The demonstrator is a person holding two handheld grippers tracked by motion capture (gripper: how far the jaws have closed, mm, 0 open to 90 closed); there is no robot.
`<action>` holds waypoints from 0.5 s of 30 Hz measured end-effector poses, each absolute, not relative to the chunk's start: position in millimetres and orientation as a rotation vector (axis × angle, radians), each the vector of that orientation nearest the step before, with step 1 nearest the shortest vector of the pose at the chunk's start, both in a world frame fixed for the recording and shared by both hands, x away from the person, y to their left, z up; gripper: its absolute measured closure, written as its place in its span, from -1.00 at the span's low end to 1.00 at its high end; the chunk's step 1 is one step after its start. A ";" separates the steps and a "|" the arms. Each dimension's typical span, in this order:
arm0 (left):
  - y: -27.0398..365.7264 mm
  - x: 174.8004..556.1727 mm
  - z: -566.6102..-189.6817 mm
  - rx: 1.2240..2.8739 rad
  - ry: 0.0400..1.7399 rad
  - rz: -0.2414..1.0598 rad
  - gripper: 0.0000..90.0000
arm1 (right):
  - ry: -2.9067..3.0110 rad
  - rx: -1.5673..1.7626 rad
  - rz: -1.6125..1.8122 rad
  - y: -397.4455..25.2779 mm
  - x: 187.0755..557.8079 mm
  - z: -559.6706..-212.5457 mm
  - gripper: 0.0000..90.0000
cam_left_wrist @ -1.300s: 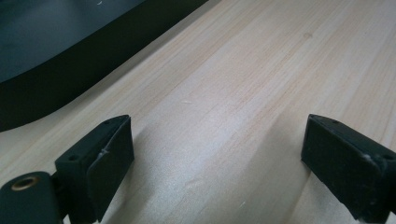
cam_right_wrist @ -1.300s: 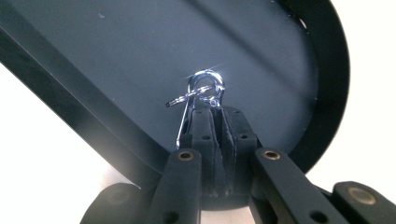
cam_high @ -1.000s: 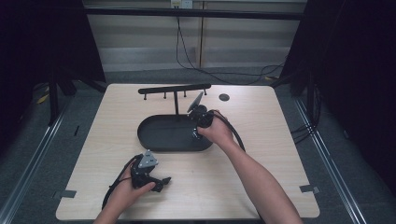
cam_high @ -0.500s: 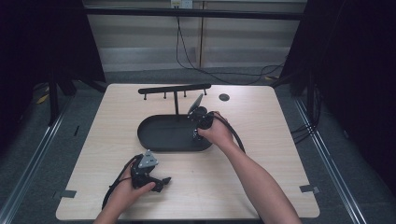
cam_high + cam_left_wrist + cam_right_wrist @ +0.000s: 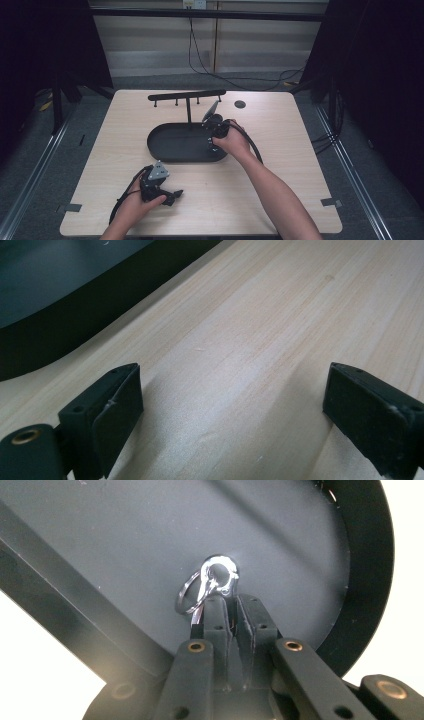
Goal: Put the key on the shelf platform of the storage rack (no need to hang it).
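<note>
While the left gripper [image 5: 172,194] rests on the wooden table [image 5: 280,195] near the front edge, jaws spread wide and empty, the right gripper [image 5: 229,605] is clamped on a silver key ring clasp [image 5: 216,580]. The clasp hangs over the black oval tray [image 5: 170,145], beside the hook stand [image 5: 187,96].

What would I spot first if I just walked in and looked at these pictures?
Probably the shiny silver clip with a ring, pinched in the right tool over the black oval tray. The tray sits in the middle of the wooden table, with a black hook rack rising from it. The left tool rests open on the table, near the front edge.
</note>
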State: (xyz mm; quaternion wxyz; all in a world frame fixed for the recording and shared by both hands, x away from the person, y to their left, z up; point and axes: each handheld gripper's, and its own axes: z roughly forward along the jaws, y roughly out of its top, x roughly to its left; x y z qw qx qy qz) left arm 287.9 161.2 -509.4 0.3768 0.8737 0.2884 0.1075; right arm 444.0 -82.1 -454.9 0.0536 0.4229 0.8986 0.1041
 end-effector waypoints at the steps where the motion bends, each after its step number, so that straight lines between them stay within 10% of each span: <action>1: 161.2 287.9 -509.4 2.234 0.737 0.275 -0.80 | 2.732 1.286 0.313 -82.3 444.0 -454.9 0.84; 15: 161.1 287.8 -509.5 2.235 0.737 0.275 -0.81 | 2.728 1.274 0.361 -84.3 441.2 -451.2 0.67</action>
